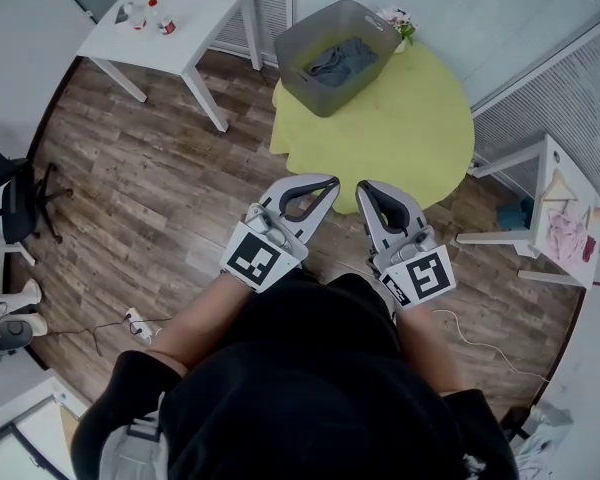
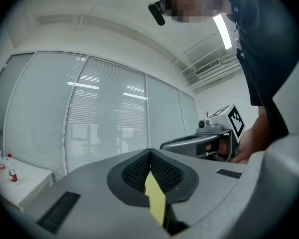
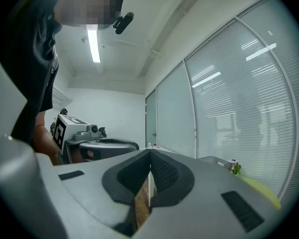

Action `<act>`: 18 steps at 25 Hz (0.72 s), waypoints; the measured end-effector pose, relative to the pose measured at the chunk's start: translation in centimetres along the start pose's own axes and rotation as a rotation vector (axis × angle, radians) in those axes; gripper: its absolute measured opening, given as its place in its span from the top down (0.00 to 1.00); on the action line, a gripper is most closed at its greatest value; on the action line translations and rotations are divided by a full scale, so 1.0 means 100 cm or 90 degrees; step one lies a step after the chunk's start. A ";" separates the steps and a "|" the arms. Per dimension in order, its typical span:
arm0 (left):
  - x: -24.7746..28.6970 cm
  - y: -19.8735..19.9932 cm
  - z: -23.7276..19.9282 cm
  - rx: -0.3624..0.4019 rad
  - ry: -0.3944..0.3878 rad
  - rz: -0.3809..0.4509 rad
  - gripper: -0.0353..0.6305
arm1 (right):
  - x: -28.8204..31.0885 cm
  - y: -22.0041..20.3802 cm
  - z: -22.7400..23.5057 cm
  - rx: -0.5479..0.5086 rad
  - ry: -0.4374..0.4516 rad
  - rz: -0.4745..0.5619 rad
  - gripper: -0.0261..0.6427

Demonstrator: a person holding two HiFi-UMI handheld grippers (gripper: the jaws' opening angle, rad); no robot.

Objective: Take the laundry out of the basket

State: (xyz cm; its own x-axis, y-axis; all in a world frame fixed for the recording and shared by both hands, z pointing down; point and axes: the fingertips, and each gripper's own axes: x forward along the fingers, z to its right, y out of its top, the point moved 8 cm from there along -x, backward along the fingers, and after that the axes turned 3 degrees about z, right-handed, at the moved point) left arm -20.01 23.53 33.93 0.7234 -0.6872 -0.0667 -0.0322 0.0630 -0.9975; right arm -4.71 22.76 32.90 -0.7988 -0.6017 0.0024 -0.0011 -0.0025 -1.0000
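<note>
Head view shows the left gripper (image 1: 330,181) and right gripper (image 1: 364,188), jaws pressed together empty, near the yellow table (image 1: 400,138) where laundry (image 1: 342,58) lies inside the grey basket (image 1: 298,83)

Matt plastic basket (image 1: 302,80), cloth laundry (image 1: 340,60), wood floor (image 1: 150,198)

Laundry (image 1: 338,60) in basket (image 1: 292,50) on table (image 1: 405,143)
</note>
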 end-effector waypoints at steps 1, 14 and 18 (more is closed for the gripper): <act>0.000 -0.001 -0.005 -0.002 -0.001 -0.001 0.93 | 0.004 0.000 0.001 -0.001 -0.002 -0.002 0.93; 0.060 -0.015 -0.044 -0.013 0.012 -0.017 0.93 | 0.030 -0.011 0.072 -0.001 0.000 -0.004 0.93; 0.089 -0.014 -0.056 -0.011 0.029 -0.027 0.93 | 0.040 -0.009 0.107 -0.004 0.018 0.002 0.93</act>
State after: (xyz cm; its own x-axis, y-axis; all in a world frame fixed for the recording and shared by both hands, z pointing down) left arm -17.40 13.29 34.63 0.6919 -0.7216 -0.0252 -0.0141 0.0213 -0.9997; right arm -1.48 11.86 33.78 -0.8157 -0.5784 -0.0006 -0.0020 0.0038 -1.0000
